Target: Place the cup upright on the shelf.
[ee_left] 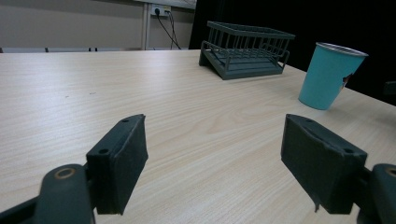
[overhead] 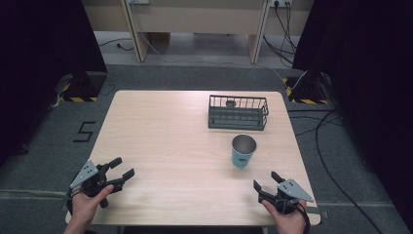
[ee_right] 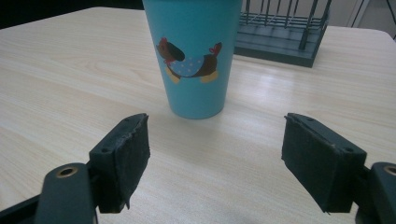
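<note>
A teal cup [overhead: 243, 151] with a silvery inside stands upright on the right half of the wooden table [overhead: 165, 126]. In the right gripper view the cup [ee_right: 192, 56] shows a cartoon dog print and stands just beyond my open right gripper [ee_right: 215, 161]. That right gripper [overhead: 264, 181] rests near the table's front right corner, a little short of the cup. My left gripper [overhead: 121, 168] is open at the front left, nothing between its jaws. In the left gripper view the cup [ee_left: 328, 75] stands far off to the right of my left gripper [ee_left: 212, 161].
A dark wire basket [overhead: 238, 112] sits behind the cup near the far right edge, with a small dark round thing inside it. It also appears as the basket [ee_left: 246, 49] and the basket [ee_right: 282, 30]. Cables lie on the grey floor to the right.
</note>
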Demonstrator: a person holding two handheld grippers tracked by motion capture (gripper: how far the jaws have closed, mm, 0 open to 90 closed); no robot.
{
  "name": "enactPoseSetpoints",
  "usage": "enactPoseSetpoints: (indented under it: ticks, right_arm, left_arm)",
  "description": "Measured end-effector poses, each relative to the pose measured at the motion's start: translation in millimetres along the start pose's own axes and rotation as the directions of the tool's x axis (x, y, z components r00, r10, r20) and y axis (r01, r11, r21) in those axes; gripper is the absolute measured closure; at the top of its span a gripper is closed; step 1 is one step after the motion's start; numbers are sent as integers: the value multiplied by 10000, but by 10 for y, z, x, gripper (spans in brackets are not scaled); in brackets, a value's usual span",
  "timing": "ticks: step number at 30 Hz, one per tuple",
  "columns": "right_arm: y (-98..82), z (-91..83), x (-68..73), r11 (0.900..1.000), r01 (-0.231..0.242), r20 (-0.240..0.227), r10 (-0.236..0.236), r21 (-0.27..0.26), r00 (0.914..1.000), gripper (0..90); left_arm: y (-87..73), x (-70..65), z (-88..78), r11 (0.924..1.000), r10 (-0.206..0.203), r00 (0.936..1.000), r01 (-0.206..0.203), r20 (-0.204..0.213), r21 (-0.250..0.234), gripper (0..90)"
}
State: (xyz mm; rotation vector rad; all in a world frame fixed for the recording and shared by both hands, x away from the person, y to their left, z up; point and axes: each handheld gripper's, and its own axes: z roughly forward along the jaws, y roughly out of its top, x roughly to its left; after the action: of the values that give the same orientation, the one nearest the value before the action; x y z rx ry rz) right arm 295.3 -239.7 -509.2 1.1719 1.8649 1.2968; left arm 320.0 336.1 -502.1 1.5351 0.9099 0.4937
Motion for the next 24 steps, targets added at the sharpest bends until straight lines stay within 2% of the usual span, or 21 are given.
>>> enactPoseSetpoints:
  ticks: [8,11,19,24]
  right_arm:
    - [15,16,8,9999,-92,-58,91,-129,9999,220]
    - [59,71,16,9998,-99,-168,97,-150,9998,213]
    - [166,227,58,9998,206,-97,-207,-26,9997,205]
    - [220,323,69,9998,209,-62,-209,8,9998,199]
  left_arm:
    - [0,-1,1,10000,-13,10000,13,-9,-10,219]
    - [-1,1,2,10000,-17,10000,17,-20,6,218]
    - [-1,2,4,10000,-19,10000,19,-6,12,218]
    - [-1,2,-2,10000,-18,10000,18,-18,14,218]
